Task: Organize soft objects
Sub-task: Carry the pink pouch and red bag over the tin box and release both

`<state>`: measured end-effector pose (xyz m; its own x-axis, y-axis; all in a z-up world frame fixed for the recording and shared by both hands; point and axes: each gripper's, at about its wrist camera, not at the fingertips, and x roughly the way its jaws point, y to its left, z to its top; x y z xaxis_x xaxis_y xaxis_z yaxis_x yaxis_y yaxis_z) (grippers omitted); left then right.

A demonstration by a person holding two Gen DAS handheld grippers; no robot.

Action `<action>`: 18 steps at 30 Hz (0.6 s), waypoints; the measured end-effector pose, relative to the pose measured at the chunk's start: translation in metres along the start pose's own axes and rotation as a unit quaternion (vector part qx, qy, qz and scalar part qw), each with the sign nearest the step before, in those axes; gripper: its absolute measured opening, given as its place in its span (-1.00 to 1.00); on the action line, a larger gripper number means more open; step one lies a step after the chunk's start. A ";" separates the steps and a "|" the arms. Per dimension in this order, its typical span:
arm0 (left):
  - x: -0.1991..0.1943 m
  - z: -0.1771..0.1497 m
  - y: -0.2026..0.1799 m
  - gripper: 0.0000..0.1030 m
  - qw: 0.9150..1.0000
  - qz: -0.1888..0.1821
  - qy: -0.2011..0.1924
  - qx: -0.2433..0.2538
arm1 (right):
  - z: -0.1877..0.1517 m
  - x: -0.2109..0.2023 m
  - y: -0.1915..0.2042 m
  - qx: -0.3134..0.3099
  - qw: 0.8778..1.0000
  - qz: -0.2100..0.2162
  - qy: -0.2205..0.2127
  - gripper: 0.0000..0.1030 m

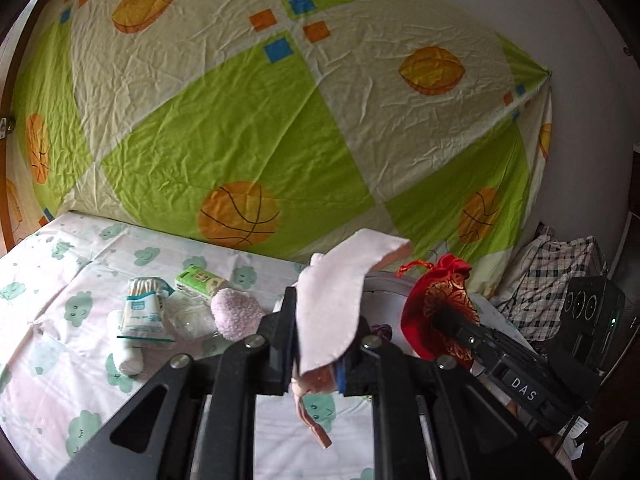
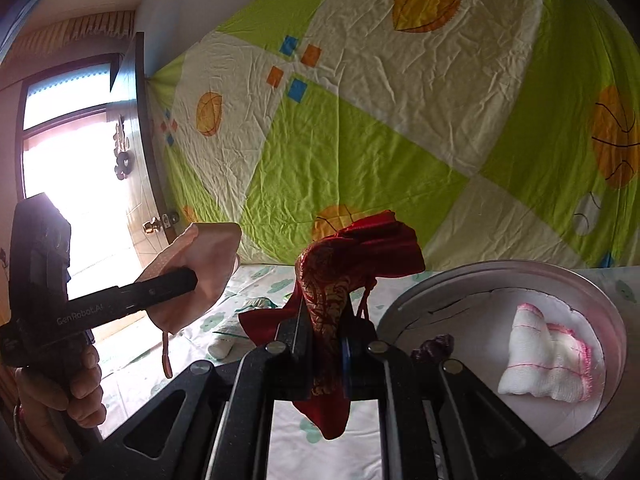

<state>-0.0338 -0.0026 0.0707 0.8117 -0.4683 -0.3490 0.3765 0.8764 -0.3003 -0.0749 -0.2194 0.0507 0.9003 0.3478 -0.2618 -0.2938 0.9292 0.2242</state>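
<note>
My left gripper (image 1: 318, 344) is shut on a pale pink cloth pouch (image 1: 340, 292), held above the bed; its cord hangs below. It also shows in the right wrist view (image 2: 196, 276). My right gripper (image 2: 326, 344) is shut on a red and gold drawstring pouch (image 2: 340, 276), held left of a round metal tray (image 2: 616, 320). The red pouch also shows in the left wrist view (image 1: 434, 300). In the tray lie a folded white cloth with pink stitching (image 2: 548, 360) and a dark purple item (image 2: 436, 344).
On the cloud-print bedsheet (image 1: 60, 280) lie a cotton swab pack (image 1: 144, 304), a green tissue pack (image 1: 200, 280), a fluffy pink sock (image 1: 236, 312), a clear bag (image 1: 188, 316) and a white roll (image 1: 124, 344). A patterned sheet (image 1: 260, 120) hangs behind. A checked bag (image 1: 560, 280) sits at the right.
</note>
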 end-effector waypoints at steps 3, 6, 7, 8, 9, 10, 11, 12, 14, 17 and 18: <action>0.012 0.003 -0.019 -0.74 1.000 -0.014 0.003 0.008 | 0.002 -0.008 -0.019 0.003 1.000 -0.015 -0.003 -0.79; 0.025 0.005 -0.039 -0.74 0.999 -0.027 0.008 0.015 | 0.003 -0.014 -0.037 0.012 1.000 -0.029 -0.003 -0.79; 0.029 0.005 -0.045 -0.74 0.999 -0.031 0.010 0.018 | 0.003 -0.016 -0.043 0.014 0.999 -0.035 -0.004 -0.79; 0.034 0.005 -0.052 -0.74 0.999 -0.036 0.012 0.020 | 0.003 -0.018 -0.048 0.015 0.999 -0.041 -0.005 -0.79; 0.038 0.004 -0.058 -0.74 0.999 -0.040 0.014 0.022 | 0.004 -0.020 -0.053 0.016 0.999 -0.045 -0.007 -0.79; 0.042 0.004 -0.065 -0.74 0.999 -0.043 0.015 0.024 | 0.005 -0.022 -0.057 0.017 0.999 -0.050 -0.009 -0.79; 0.046 0.004 -0.071 -0.74 0.998 -0.046 0.017 0.026 | 0.005 -0.025 -0.062 0.017 0.998 -0.054 -0.010 -0.79; 0.051 0.004 -0.076 -0.74 0.998 -0.050 0.018 0.027 | 0.006 -0.027 -0.065 0.016 0.998 -0.060 -0.012 -0.79; 0.060 0.003 -0.087 -0.74 0.998 -0.057 0.022 0.029 | 0.007 -0.029 -0.074 0.017 0.997 -0.074 -0.014 -0.79; 0.074 -0.001 -0.104 -0.74 0.998 -0.054 0.022 0.039 | 0.007 -0.032 -0.090 0.019 0.995 -0.100 -0.015 -0.79; 0.079 -0.003 -0.108 -0.74 0.997 -0.053 0.023 0.041 | 0.008 -0.032 -0.095 0.018 0.993 -0.112 -0.015 -0.79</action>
<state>-0.0115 -0.1349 0.0733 0.7445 -0.5617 -0.3609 0.4958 0.8272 -0.2645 -0.0734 -0.3196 0.0453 0.9510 0.1279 -0.2814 -0.0734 0.9778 0.1962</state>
